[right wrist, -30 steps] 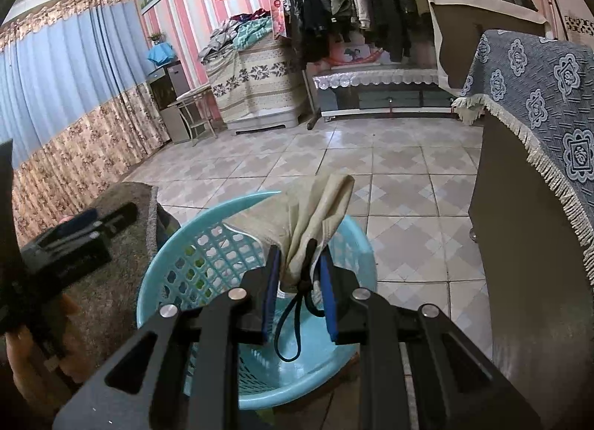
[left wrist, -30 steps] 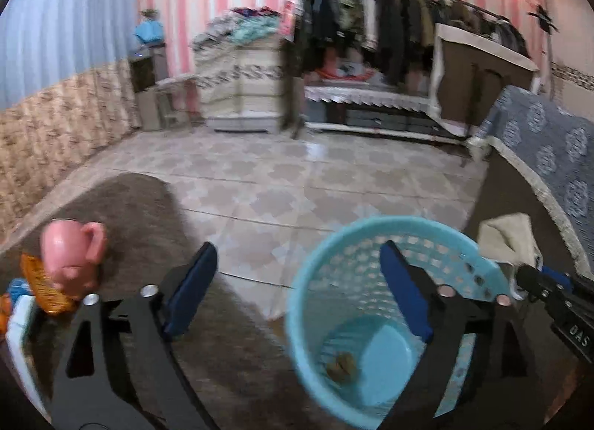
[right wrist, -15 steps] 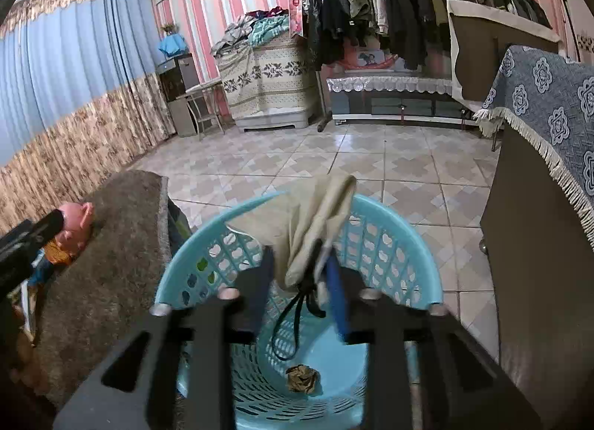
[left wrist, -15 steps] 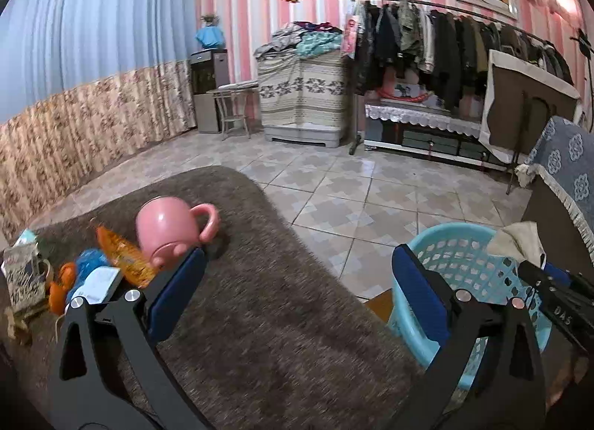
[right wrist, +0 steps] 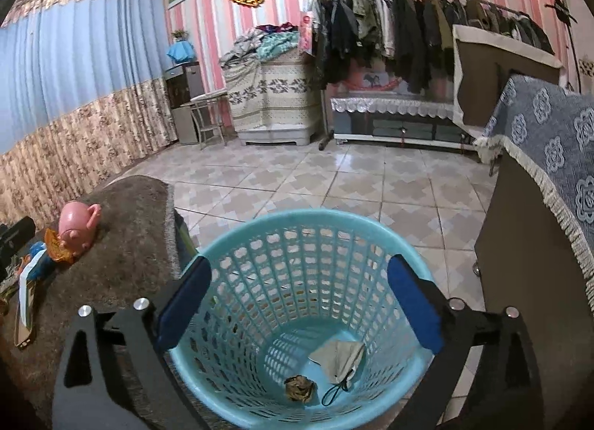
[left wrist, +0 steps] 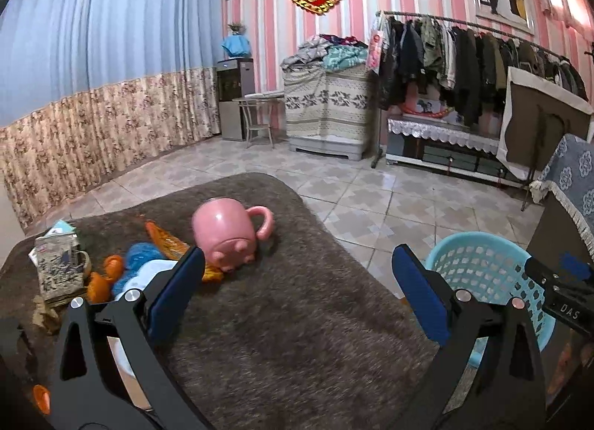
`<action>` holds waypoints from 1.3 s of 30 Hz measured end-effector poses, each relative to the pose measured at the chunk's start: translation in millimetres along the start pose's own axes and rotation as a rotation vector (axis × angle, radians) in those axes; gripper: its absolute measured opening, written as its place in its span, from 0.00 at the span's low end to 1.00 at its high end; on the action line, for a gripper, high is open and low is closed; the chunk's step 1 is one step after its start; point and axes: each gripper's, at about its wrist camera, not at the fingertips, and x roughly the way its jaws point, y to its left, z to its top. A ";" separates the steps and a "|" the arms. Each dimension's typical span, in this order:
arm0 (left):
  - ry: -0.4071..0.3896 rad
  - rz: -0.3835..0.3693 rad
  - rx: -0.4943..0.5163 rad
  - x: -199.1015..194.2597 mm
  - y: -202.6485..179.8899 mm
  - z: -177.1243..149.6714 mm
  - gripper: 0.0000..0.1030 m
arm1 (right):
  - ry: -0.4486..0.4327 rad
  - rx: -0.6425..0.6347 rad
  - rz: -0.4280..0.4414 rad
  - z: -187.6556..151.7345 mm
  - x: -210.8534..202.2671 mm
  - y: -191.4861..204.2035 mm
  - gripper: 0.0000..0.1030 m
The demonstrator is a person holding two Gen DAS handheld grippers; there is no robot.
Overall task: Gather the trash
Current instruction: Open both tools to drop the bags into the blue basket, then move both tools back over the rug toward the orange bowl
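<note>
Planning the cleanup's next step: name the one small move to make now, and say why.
Probably ease the open left gripper toward the orange crinkled wrapper beside the pink pig-shaped mug. The beige mask already lies in the light-blue plastic basket, and the right gripper is empty.

Brown rug [left wrist: 297, 318] bears pink mug [left wrist: 226, 233], orange wrapper [left wrist: 167, 244].

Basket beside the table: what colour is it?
Light blue basket, seen best in the right wrist view.
</note>
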 end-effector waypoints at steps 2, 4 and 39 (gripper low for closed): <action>-0.012 0.018 -0.006 -9.6 9.5 1.0 0.95 | -0.003 -0.020 0.033 2.4 -5.5 9.6 0.94; -0.023 0.039 -0.009 -18.7 19.2 1.4 0.95 | -0.015 -0.036 0.073 4.8 -12.1 19.7 0.94; -0.001 0.391 -0.184 -158.3 219.5 -85.6 0.95 | -0.004 -0.256 0.361 -40.8 -66.5 172.6 0.96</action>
